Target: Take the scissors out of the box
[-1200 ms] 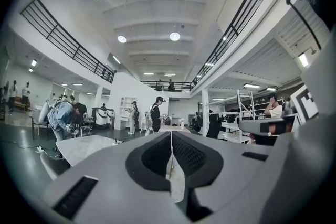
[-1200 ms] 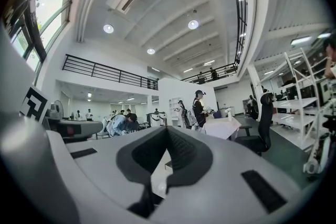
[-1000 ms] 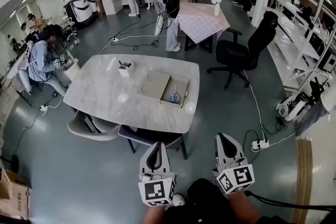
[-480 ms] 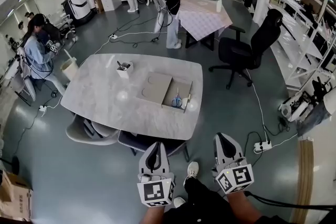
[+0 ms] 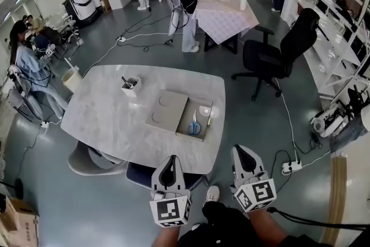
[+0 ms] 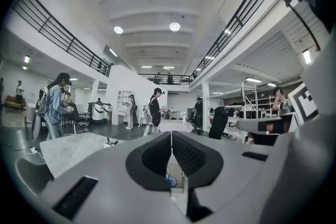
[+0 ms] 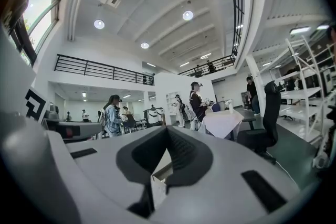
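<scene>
An open cardboard box point(image 5: 198, 126) lies on the grey marble table point(image 5: 110, 118), its lid point(image 5: 166, 111) flat beside it on the left. Blue-handled scissors point(image 5: 193, 124) lie inside the box. My left gripper point(image 5: 169, 162) and right gripper point(image 5: 241, 153) are held level, short of the table's near edge, side by side and pointing towards the box. Both are shut with nothing between the jaws. In the left gripper view the shut left gripper point(image 6: 171, 136) has a bit of the blue scissors handle point(image 6: 170, 181) showing below it. In the right gripper view the box's edge point(image 7: 156, 178) shows beneath the shut right gripper point(image 7: 167, 131).
A small white holder with pens point(image 5: 129, 85) stands on the table's far left. Chairs point(image 5: 92, 162) are tucked under the near edge. A black office chair point(image 5: 277, 49), a cloth-covered table point(image 5: 226, 11), several people, floor cables and a power strip point(image 5: 288, 166) surround the table.
The table and box have come nearer and lower in the head view as both grippers advanced together towards them. The jaws of both have stayed shut.
</scene>
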### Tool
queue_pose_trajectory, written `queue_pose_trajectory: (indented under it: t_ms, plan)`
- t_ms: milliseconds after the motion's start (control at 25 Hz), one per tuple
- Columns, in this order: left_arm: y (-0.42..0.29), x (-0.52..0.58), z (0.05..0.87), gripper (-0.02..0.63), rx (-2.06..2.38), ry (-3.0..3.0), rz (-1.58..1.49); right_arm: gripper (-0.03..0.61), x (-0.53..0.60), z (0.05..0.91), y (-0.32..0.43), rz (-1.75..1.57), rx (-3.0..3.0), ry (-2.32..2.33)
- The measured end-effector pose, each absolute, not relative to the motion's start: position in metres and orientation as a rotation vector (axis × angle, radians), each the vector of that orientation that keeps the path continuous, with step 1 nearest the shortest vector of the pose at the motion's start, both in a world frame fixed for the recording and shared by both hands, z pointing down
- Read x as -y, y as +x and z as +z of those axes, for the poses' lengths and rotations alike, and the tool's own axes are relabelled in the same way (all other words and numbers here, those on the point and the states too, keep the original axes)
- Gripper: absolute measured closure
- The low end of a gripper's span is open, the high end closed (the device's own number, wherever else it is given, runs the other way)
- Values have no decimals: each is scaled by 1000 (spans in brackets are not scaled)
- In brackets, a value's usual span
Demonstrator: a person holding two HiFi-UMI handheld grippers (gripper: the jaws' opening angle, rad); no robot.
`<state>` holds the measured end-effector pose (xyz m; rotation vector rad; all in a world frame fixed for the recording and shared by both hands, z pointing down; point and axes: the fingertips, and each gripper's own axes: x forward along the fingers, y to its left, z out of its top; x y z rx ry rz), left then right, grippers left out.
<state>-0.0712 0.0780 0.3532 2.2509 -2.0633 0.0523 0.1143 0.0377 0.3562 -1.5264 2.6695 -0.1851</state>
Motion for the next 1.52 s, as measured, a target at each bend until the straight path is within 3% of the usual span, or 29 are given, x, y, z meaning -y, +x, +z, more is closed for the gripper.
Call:
queue_pose_trajectory:
  t_ms: [560, 1520]
  plan:
    - [-77, 20, 359, 597, 2088, 2180, 91, 581, 62, 366, 99, -234, -2762, -1445]
    - [-101, 65, 361, 597, 1983, 2279, 125, 581, 103, 393, 62, -386, -2740, -1579]
